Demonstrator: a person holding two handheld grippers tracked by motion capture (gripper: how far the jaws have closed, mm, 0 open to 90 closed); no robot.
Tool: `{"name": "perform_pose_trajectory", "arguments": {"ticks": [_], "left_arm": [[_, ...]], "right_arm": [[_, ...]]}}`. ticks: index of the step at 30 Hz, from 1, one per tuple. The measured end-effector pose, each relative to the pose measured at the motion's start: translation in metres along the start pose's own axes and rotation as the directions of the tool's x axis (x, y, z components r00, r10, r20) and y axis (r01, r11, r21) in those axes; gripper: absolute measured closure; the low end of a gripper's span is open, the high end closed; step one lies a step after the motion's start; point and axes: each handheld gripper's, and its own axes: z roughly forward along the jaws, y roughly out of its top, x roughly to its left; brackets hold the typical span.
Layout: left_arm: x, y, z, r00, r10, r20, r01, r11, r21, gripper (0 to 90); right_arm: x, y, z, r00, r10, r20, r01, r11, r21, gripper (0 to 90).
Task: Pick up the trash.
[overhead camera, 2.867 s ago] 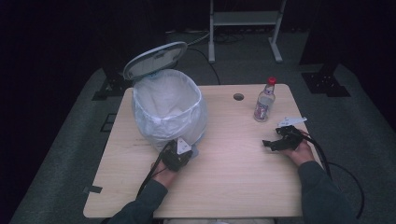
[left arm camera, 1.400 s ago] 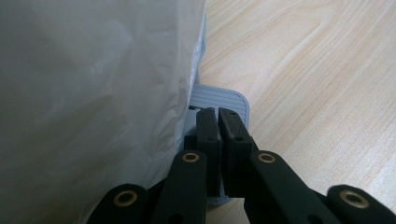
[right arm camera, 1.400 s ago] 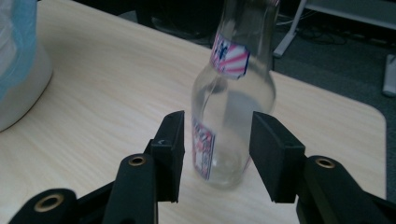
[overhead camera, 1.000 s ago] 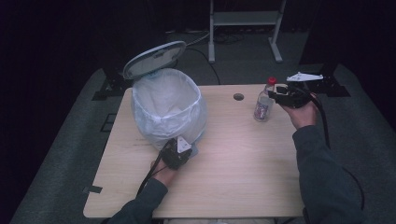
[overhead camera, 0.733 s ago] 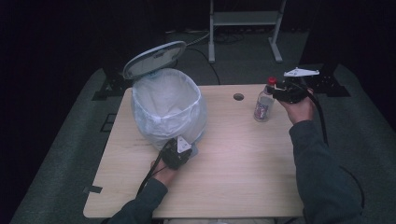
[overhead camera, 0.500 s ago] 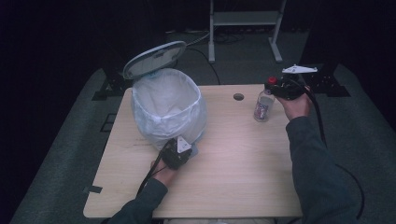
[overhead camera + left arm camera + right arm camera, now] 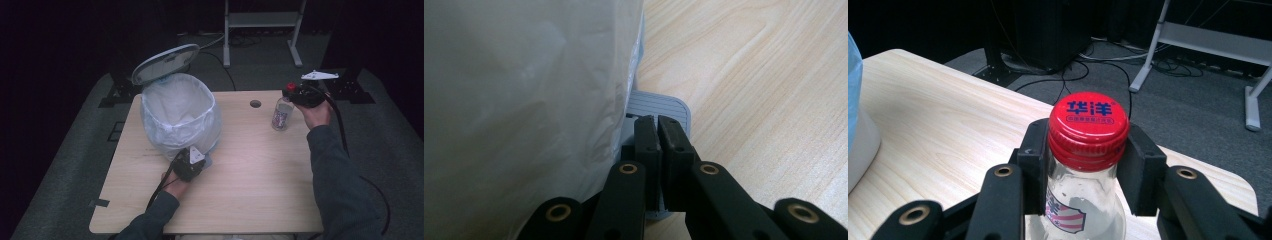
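Gripping the glass bottle (image 7: pixel 1083 200) just under its red cap (image 7: pixel 1088 129), the right gripper (image 7: pixel 1087 175) has just been closing; pads now press the neck. Bottle stands at the table's (image 7: pixel 250 200) two o'clock. Left gripper (image 7: pixel 657 131), clenched empty, presses the bin's grey pedal (image 7: pixel 659 107) (lid (image 7: pixel 165 63) up). Risk: smooth glass slipping through a narrow neck hold when lifted.

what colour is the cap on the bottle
Red, with dark blue characters printed on top. The cap on the bottle shows best in the right gripper view.
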Motion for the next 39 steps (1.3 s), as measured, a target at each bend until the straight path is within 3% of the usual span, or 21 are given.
{"name": "perform_pose_trajectory", "arguments": {"ticks": [11,17,20,25,26,28,31,39], "left_arm": [[0.000,0.000,0.000,1.0000,-0.001,-0.001,0.001,1.0000,0.000,87.8],[0.000,0.000,0.000,1.0000,-0.004,-0.002,0.004,1.0000,-0.003,87.8],[0.001,0.000,0.000,0.9997,0.023,-0.009,-0.023,0.9997,0.000,87.8],[0.001,0.000,0.000,0.9998,0.018,-0.010,-0.018,0.9998,-0.004,87.8],[0.000,0.000,0.000,1.0000,-0.005,-0.002,0.005,1.0000,-0.002,87.8],[0.000,0.000,0.000,1.0000,-0.006,-0.002,0.006,1.0000,-0.005,87.8],[0.001,0.000,0.000,0.9999,0.014,-0.009,-0.014,0.9999,-0.008,87.7],[0.001,0.000,0.000,0.9999,0.013,-0.009,-0.013,0.9999,-0.004,87.8]], "right_arm": [[0.005,0.001,-0.005,0.9995,-0.032,0.004,0.032,0.999,0.005,59.3],[0.010,0.009,-0.013,0.9988,-0.043,-0.025,0.043,0.999,-0.005,59.4],[0.015,0.016,-0.018,0.9977,-0.059,-0.033,0.059,0.998,-0.010,59.4],[0.022,0.025,-0.026,0.9959,-0.075,-0.052,0.074,0.997,-0.026,59.5],[0.023,0.027,-0.027,0.9954,-0.077,-0.057,0.075,0.997,-0.030,59.5],[0.026,0.030,-0.030,0.9947,-0.078,-0.067,0.076,0.997,-0.032,59.5],[0.031,0.035,-0.033,0.9930,-0.081,-0.086,0.078,0.996,-0.036,59.5],[0.041,0.047,-0.039,0.9881,-0.098,-0.119,0.094,0.995,-0.043,59.6]]}}
